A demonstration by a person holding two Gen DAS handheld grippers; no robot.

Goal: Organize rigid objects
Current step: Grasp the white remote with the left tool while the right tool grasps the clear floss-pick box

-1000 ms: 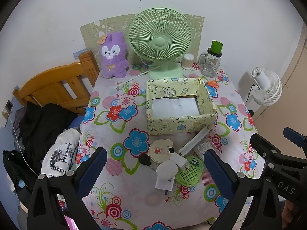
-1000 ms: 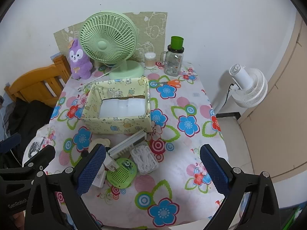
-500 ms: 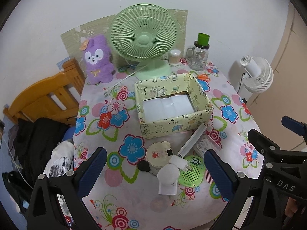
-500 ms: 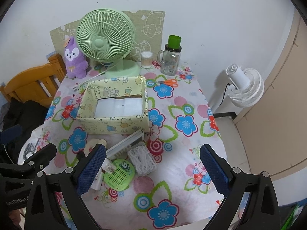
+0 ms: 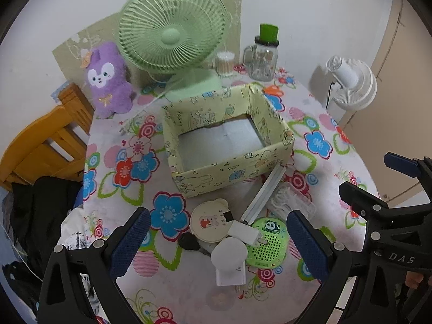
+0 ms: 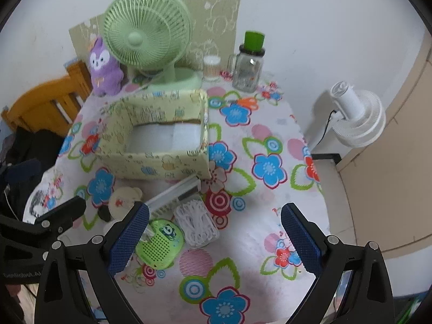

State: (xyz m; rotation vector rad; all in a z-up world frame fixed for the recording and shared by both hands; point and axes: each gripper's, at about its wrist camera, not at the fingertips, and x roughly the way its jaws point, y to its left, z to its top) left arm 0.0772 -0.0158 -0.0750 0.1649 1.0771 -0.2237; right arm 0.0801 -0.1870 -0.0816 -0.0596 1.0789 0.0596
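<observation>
Near the front edge of the floral tabletop [image 5: 205, 291], a cluster of small rigid items lies just in front of an open, yellow-green patterned box [image 5: 226, 140]. A long white bar-shaped case [image 5: 266, 194] runs diagonally, its far end close to the box's front right corner and its near end pointing toward a green perforated panda gadget [image 5: 266, 245]. Beside that sit a round cream bear-print tin [image 5: 212, 222], a white charger plug [image 5: 229, 260] and a small white adapter [image 5: 243, 233] touching the gadget, with a clear case of white floss picks [image 6: 195, 224] to the right.

Both grippers hover above the near edge, tilted down toward the cluster. The left gripper [image 5: 216, 245] has its blue-padded fingers [image 5: 129, 240] spread wide and grasps nothing; the cluster shows between them. The right gripper [image 6: 214, 239] is likewise spread wide and empty, its left finger over the gadget's edge.

Behind the box stand a green desk fan [image 5: 172, 35], a purple plush [image 5: 108, 78], a cotton-swab jar [image 5: 225, 63] and a glass mug with green lid [image 5: 264, 54]. A white floor fan [image 6: 356, 118] stands off the tabletop to the right.
</observation>
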